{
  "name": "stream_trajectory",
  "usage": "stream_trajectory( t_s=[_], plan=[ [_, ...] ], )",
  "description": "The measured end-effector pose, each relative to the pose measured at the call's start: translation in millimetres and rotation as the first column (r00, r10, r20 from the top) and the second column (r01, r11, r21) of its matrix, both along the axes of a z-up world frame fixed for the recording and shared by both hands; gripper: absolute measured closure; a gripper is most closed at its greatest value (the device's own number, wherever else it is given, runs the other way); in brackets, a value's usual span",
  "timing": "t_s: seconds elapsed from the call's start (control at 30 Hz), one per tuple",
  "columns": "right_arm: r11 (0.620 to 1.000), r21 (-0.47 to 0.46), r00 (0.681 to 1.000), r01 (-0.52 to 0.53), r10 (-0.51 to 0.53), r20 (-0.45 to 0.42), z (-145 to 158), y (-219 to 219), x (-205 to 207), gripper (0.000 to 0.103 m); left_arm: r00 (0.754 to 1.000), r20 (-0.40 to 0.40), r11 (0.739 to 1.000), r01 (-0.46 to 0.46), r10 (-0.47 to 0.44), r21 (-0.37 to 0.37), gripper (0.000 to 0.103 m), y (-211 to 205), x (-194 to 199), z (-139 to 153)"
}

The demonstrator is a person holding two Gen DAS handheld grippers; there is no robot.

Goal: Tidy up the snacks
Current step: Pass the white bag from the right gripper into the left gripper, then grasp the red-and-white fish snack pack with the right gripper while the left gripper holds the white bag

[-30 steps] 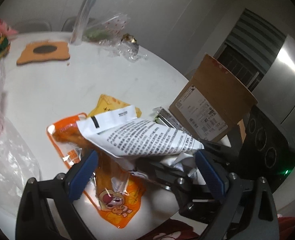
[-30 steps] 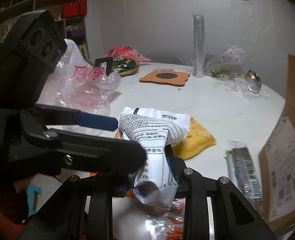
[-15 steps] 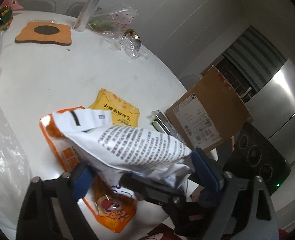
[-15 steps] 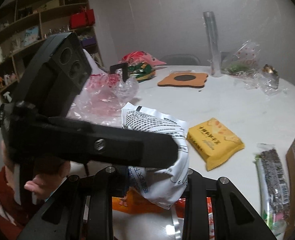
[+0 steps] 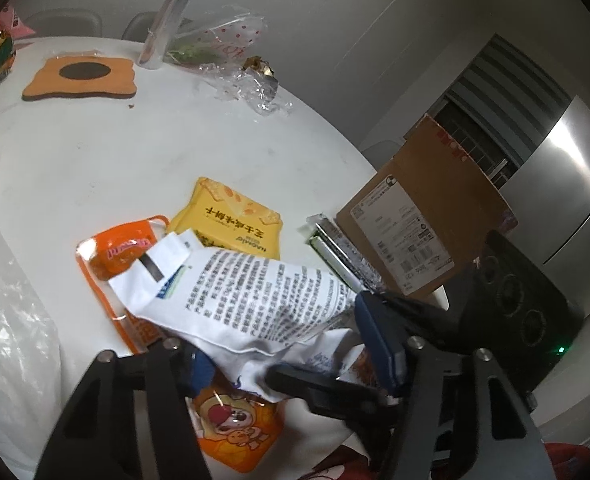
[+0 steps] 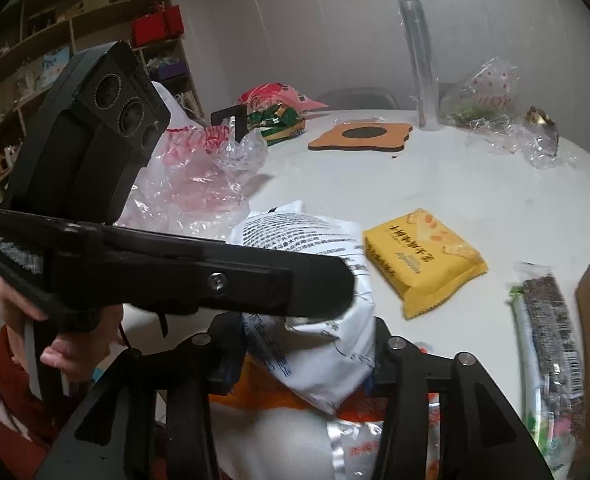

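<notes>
While you look down your left wrist cam, your left gripper (image 5: 291, 354) is closing in on the white snack bag (image 5: 255, 304), and the blue pads already squeeze its crumpled lower end, so you've got it pinched there. The bag hangs above the orange snack pack (image 5: 231, 428) lying flat on the white table (image 5: 95, 152), with the yellow cracker pack (image 5: 231, 220) just behind it and a dark snack bar (image 5: 343, 256) beside the cardboard box (image 5: 427, 220). Way back sit the orange coaster (image 5: 81, 78) and some clear wrap (image 5: 235, 60). Over on the right wrist cam, your right gripper (image 6: 303, 360) is opening up, the white bag sits between its fingers, but I can't tell if the pads still bite. Your left gripper's black body crosses right over the bag here, your hand (image 6: 55, 344) on its handle. The yellow pack rests to the right, well clear of the bag, and a crinkly pink plastic bag (image 6: 199, 180) is off left.
</notes>
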State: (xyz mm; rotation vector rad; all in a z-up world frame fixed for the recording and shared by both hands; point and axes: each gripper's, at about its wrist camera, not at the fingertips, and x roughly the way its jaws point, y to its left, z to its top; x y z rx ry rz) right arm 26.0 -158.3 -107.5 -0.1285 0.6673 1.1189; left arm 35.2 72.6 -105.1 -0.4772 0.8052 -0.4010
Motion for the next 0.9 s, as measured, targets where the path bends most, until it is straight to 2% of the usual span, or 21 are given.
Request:
stream_trajectory(
  t_s=[0.03,0.13,0.27,0.37,0.53,0.67,0.9],
  plan=[
    [1.000,-0.010,1.000,0.003,-0.003,0.012,0.7,-2.0,-0.8,0.056,1.000,-0.004,1.000,-0.001,0.001,-0.009,0.044,1.0,0.6,-1.1],
    [1.000,-0.020,0.999,0.001,0.000,0.039,5.2,-12.2,-5.4,0.055,1.000,0.005,1.000,-0.004,0.004,-0.020,0.045,3.0,0.4,0.2],
    [0.999,-0.031,0.999,0.019,-0.018,0.049,10.3,-31.9,-6.9,0.044,0.999,0.029,1.000,-0.013,0.014,-0.020,0.045,6.6,-2.4,7.6],
    [0.997,-0.050,0.996,0.067,-0.064,0.058,12.1,-51.3,-5.0,0.043,0.999,0.043,1.000,-0.024,0.024,0.000,0.045,9.1,-4.0,12.6],
    [0.981,-0.144,0.989,0.132,-0.121,0.081,-1.4,-64.6,1.4,0.036,0.998,0.061,1.000,-0.026,0.025,0.010,0.045,10.4,-7.6,17.9],
    [0.979,-0.171,0.991,0.110,-0.096,0.090,-11.7,-63.5,-0.1,0.030,0.998,0.061,0.999,-0.029,0.028,0.016,0.045,9.5,-8.7,19.1],
    [0.973,-0.219,0.992,0.073,-0.048,0.117,-22.2,-54.7,-3.4,0.030,0.997,0.065,0.999,-0.037,0.034,0.034,0.045,7.9,-9.9,19.7]
  ],
)
